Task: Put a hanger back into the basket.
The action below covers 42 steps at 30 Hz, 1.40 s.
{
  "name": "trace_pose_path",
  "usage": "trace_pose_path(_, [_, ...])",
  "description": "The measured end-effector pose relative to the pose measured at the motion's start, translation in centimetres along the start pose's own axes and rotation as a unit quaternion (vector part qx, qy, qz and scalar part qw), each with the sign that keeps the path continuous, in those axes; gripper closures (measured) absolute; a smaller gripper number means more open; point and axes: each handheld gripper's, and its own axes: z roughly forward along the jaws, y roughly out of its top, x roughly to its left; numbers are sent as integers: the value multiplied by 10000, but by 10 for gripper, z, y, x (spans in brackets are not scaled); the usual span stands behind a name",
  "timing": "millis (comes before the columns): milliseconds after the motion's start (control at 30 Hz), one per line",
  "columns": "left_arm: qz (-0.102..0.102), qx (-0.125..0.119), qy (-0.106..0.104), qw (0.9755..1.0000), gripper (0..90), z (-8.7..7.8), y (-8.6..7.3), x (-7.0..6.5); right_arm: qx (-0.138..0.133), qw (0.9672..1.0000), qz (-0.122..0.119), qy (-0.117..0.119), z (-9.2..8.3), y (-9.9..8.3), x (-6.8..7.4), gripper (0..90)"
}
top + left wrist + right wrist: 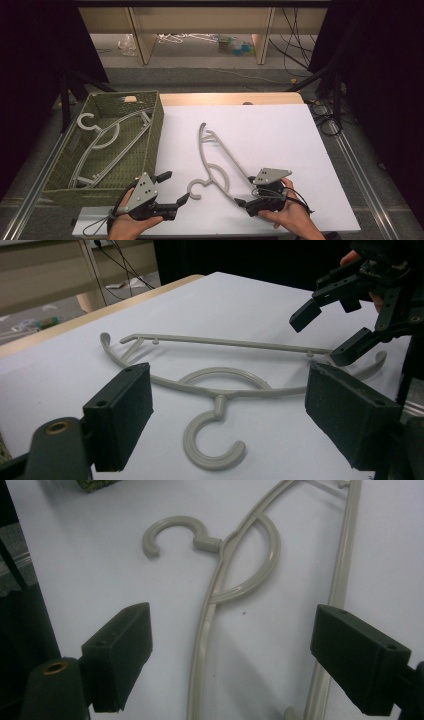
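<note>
A grey plastic hanger (202, 149) lies flat on the white tabletop (280, 135), its hook toward the front edge. My left gripper (174, 187) is open just left of the hook, jaws pointing at it with nothing between them. In the left gripper view the hook (216, 455) lies on the table between the wide jaws of the left gripper (227, 385), untouched. My right gripper (245, 191) is open at the hanger's near end. Seen from the right gripper (232, 625), the curved arm (220, 570) and straight bar (340, 575) run between its spread jaws without contact. The right gripper (322, 337) hovers over the bar's end.
A green woven basket (150, 145) sits at the table's left with another grey hanger (131, 116) inside. The table's front edge is right by both hands. Beyond the table are a wooden shelf (200, 20), cables on the floor and dark curtains at both sides.
</note>
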Motion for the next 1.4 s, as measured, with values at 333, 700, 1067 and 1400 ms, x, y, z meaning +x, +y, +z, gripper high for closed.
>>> trace_pose_path(333, [12, 176, -158, 9997, 191, 8, -7, -3, 378, 9990, -205, 110, 14, 5, 11, 185])
trace_pose_path(700, [-29, 247, -223, 9994, 187, 9, -8, -3, 1246, 9914, -331, 226, 44, 16, 7, 361])
trace_pose_path(1067, [-38, 308, -235, 9992, 184, 9, -8, -2, 1788, 9824, -402, 356, 62, 24, 8, 538])
trace_pose_path(1400, [48, 363, -264, 9990, 184, 10, -9, -4, 2236, 9734, -430, 260, 68, 36, 6, 647])
